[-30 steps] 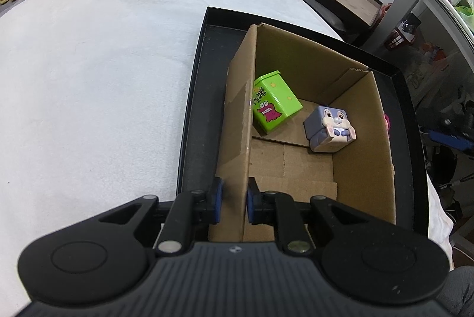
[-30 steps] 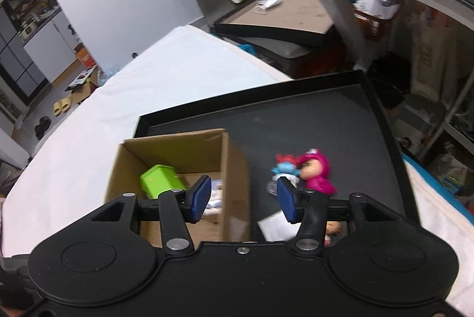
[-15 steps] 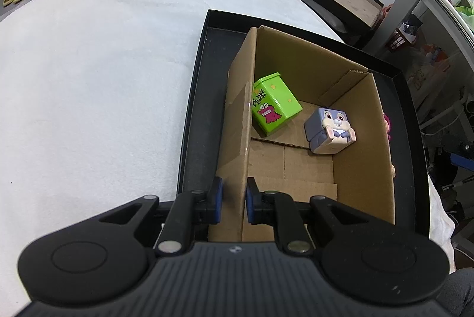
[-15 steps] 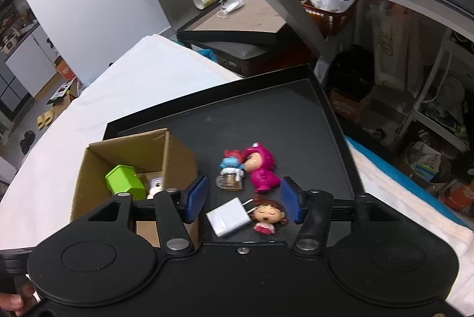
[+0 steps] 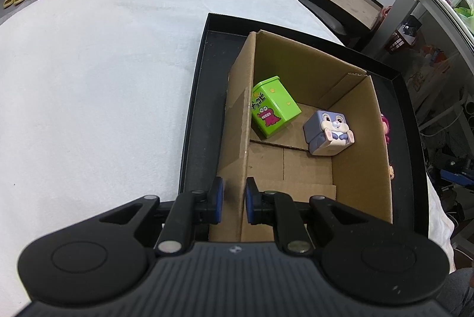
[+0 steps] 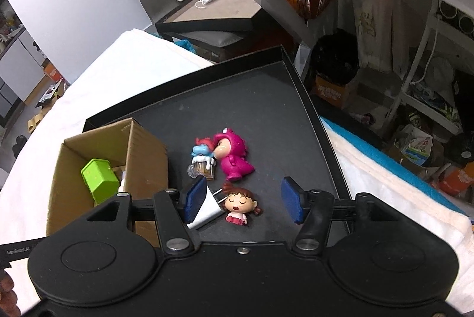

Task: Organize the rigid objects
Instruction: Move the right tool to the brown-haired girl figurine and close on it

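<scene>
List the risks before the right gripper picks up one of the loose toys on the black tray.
1. The white charger lies touching the sleeping girl figurine, both between the open jaws of the right gripper; closing could catch both or knock one aside.
2. The pink figurine leans against the blue figurine; lifting one may topple the other.
3. The left gripper pinches only one wall of the cardboard box; a bump could tilt it.

An open cardboard box [image 5: 296,109] stands at the left of a black tray [image 6: 266,98], holding a tilted green box [image 5: 274,109] and a grey rabbit cube [image 5: 327,132]. Right of it lie a pink figurine [image 6: 232,154], a blue figurine [image 6: 201,160], a white charger [image 6: 209,207] and a brown-haired doll [image 6: 240,204].
</scene>
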A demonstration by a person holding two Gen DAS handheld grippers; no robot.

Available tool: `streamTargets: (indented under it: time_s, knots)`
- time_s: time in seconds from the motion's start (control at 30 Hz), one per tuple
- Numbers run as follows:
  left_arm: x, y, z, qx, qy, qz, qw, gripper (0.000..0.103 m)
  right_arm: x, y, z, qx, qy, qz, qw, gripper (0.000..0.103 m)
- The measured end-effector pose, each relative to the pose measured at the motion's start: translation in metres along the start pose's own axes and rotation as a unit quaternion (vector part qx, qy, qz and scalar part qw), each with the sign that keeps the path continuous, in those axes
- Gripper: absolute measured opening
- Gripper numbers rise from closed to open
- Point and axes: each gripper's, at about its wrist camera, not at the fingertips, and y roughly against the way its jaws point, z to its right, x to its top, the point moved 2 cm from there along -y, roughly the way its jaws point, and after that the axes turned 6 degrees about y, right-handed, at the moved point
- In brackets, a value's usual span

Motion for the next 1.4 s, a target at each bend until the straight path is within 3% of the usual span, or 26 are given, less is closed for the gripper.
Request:
streamTargets:
  time_s: [0.83, 0.93, 1.0, 1.1, 1.4]
  knots:
    - [0.000, 0.002, -0.003, -0.010, 0.002, 0.002, 0.9999, 0.013, -0.012, -0.081, -0.016, -0.006, 0.013, -0.069, 0.998, 0.053]
    - [0.000, 0.001, -0.003, -0.010, 0.002, 0.001, 1.0000, 0.013, -0.014, -0.088, -0.016, -0.001, 0.010, -0.071, 0.997, 0.050]
    - [0.000, 0.001, -0.003, -0.009, 0.002, 0.001, 1.0000, 0.013, -0.012, -0.087, -0.015, -0.004, 0.014, -0.067, 0.998, 0.040]
    - [0.000, 0.000, -0.002, -0.008, 0.003, 0.001, 1.0000, 0.013, -0.010, -0.085, -0.016, -0.004, 0.024, -0.071, 0.997, 0.034]
    - [-0.001, 0.001, -0.001, -0.007, 0.002, 0.003, 1.0000, 0.013, -0.009, -0.080, -0.017, 0.000, 0.025, -0.074, 0.997, 0.034]
